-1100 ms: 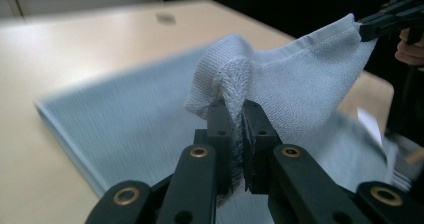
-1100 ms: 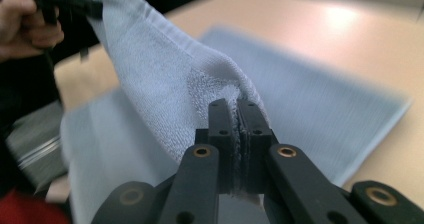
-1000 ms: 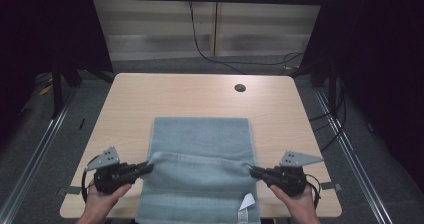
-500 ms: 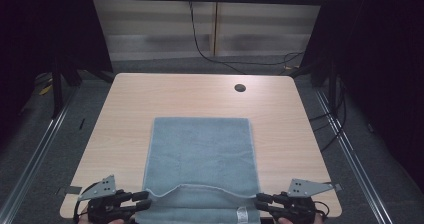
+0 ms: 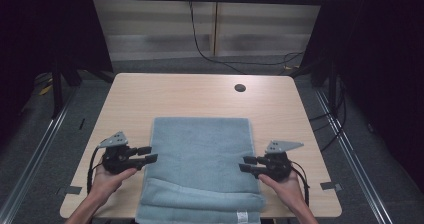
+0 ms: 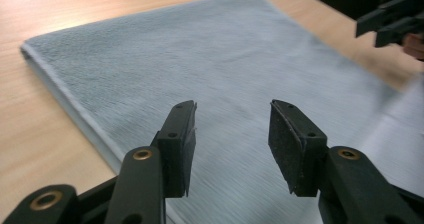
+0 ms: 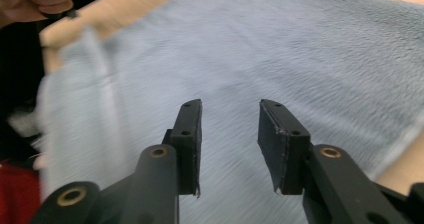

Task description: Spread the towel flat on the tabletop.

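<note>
A: Both grippers have let go since the earlier frames: a second ago each pinched a side of the towel's near part, half a second ago they were down at the table's near edge with it, now they sit beside the towel, jaws just opened.

B: Left gripper (image 5: 148,154)?

A: At 9 o'clock of the towel (image 5: 200,159), tips at its left edge, pointing toward 3. Released, jaws apart, nothing between the pads; the left gripper view has blue pile under the gap, no pinch.

B: Towel itself?

A: Flat on the table (image 5: 165,91), centre toward 6 o'clock, near end over the table's front edge. Fold ridge runs across near 6, white label (image 5: 242,216) at the hanging hem.

B: Right gripper (image 5: 248,164)?

A: At 3 o'clock of the towel, tips at its right edge, pointing toward 9. Also released, empty.

B: Why mirrored like that?

A: My guess: they've finished dragging the cloth out flat and are lining up on both edges for an even two-handed regrip. Hole (image 5: 240,88) in the tabletop at 12 to 1, well apart.
</note>
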Demonstrator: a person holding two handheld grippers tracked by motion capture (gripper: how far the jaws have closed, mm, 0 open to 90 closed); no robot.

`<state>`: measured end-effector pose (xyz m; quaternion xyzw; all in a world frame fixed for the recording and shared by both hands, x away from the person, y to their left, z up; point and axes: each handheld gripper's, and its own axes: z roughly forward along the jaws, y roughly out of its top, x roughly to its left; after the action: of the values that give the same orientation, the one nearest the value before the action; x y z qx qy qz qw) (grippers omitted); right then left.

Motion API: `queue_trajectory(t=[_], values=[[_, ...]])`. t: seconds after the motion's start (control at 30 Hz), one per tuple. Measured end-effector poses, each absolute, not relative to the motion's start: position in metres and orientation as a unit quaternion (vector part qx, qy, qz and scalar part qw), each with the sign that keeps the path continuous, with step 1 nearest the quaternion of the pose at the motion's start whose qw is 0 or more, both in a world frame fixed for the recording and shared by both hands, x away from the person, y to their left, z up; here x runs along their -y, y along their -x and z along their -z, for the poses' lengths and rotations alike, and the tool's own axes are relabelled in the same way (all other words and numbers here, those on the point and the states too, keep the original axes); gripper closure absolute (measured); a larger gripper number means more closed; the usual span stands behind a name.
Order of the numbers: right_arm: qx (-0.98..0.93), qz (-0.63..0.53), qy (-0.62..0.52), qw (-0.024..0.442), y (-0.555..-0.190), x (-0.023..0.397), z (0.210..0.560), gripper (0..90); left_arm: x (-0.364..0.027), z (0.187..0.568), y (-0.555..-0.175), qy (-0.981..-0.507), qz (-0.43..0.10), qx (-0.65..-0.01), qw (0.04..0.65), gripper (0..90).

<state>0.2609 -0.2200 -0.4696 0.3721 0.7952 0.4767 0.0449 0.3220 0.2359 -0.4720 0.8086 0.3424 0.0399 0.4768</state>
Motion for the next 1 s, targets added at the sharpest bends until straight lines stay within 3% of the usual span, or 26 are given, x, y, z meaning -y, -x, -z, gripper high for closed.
queue_trajectory(t=[0.2,0.4,0.73,1.0], values=[[-0.801,-0.454,-0.387,0.053,-0.312,0.208,0.483,59.7,-0.22,0.494,-0.359,-0.817,-0.053,-0.364,0.444,57.5],[-0.806,-0.421,-0.411,0.063,-0.336,0.196,0.5,60.0,-0.211,0.505,-0.363,-0.827,-0.069,-0.364,0.422,55.8],[-0.827,-0.396,-0.394,0.055,-0.31,0.2,0.501,58.5,-0.212,0.505,-0.324,-0.842,-0.067,-0.33,0.421,57.3],[-0.827,-0.404,-0.388,0.045,-0.275,0.207,0.501,58.0,-0.215,0.505,-0.295,-0.843,-0.036,-0.317,0.433,57.2]])
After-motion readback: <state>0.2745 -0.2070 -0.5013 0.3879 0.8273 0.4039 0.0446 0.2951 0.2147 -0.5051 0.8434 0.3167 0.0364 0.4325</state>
